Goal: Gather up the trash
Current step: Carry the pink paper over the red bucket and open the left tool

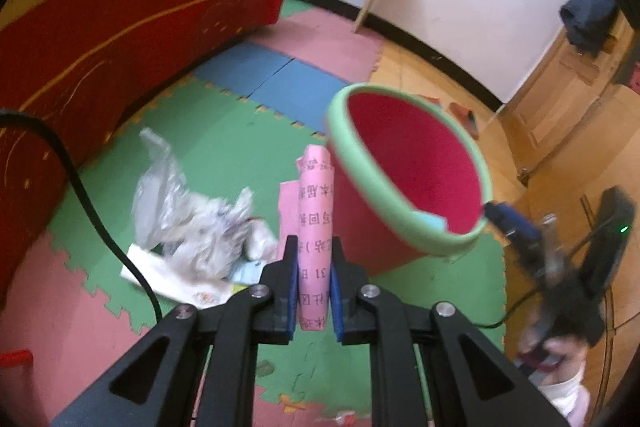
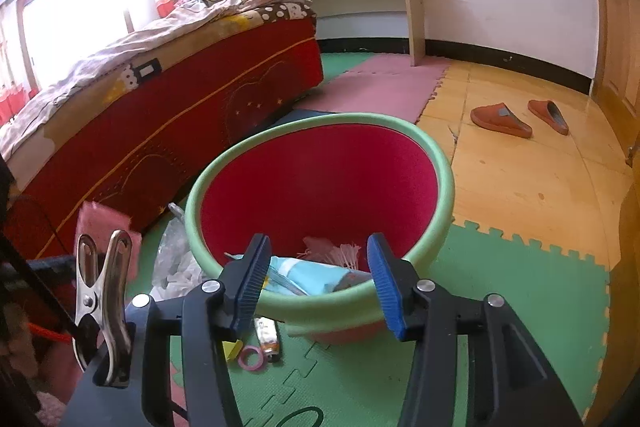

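The bin (image 2: 320,187), red with a green rim, stands on the foam mat beside the bed (image 2: 160,99) and already holds some trash: a blue packet (image 2: 304,275) and pale scraps. The left hand-held gripper (image 1: 314,267) is clamped on a rolled pink paper (image 1: 316,203), held up just beside the bin's rim, not yet dropped in. The right hand-held gripper (image 2: 316,279) stands apart and empty over the near rim. Still on the mat: a crumpled plastic bag (image 1: 188,211) on white paper (image 1: 168,275), a lighter (image 2: 268,337), a pink tape ring (image 2: 252,357) and a yellow scrap (image 2: 232,349). I judge the job roughly midway.
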`<state>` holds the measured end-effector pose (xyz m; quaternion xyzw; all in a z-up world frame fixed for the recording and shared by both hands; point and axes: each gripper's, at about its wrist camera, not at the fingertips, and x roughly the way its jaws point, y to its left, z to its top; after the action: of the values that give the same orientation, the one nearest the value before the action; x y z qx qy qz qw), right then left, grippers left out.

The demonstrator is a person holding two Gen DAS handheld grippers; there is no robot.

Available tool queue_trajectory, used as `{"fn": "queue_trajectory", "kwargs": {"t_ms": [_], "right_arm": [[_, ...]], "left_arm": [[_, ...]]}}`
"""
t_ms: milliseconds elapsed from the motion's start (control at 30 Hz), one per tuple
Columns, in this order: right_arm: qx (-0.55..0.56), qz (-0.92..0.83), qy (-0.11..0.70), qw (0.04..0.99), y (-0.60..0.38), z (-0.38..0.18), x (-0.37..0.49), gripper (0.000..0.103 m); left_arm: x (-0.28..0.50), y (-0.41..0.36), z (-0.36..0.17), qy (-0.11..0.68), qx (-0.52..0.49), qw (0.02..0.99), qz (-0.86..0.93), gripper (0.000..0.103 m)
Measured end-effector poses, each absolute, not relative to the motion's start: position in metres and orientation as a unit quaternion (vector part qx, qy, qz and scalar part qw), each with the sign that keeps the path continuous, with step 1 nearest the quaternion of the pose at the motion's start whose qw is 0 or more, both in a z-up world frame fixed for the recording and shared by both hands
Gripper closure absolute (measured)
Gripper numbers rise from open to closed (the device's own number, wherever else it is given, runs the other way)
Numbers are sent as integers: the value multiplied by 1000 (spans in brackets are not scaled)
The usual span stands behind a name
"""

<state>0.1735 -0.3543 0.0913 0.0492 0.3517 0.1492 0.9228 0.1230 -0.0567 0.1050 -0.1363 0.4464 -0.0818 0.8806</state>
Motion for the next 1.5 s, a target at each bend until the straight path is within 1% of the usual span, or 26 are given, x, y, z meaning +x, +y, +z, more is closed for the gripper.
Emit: {"fn": "queue_trajectory", "kwargs": {"t_ms": [167,400,600,767,833,867,900,933,967,1000,1067,1333,1500], "right_arm": [[51,150,353,922,-356,87,174,52],[54,143,332,931,-362,93,170,52],[57,145,325,933,-367,90,170,52],[67,149,316,935,-375,89,170,51],[71,149,314,935,-379,88,171,51],[73,149,314,935,-380,88,172,51],[77,150,314,934,-382,86,172,51],[79,150,315,934,-383,86,172,52],[82,150,316,933,-384,85,173,51],[85,151,317,933,-385,84,174,51],[89,153,317,932,-387,82,175,51],[87,156,316,932,-387,82,173,51],[80,162,313,933,-382,83,170,52]], "left_arm": [[136,-85,127,432,-129,886,-104,90],[170,-127,139,425,-106,891,-118,89],[201,-158,129,426,-86,892,-126,89],[219,-174,115,434,-89,886,-135,89],[222,-177,112,437,-87,885,-134,87],[224,-179,109,439,-86,885,-133,82],[225,-180,107,441,-85,884,-131,74],[226,-181,105,443,-84,883,-128,69],[226,-182,103,445,-84,883,-125,62],[227,-181,102,446,-86,882,-123,59],[229,-179,100,452,-95,878,-123,56],[217,-167,103,453,-84,880,-115,56],[202,-145,106,453,-84,882,-100,56]]}}
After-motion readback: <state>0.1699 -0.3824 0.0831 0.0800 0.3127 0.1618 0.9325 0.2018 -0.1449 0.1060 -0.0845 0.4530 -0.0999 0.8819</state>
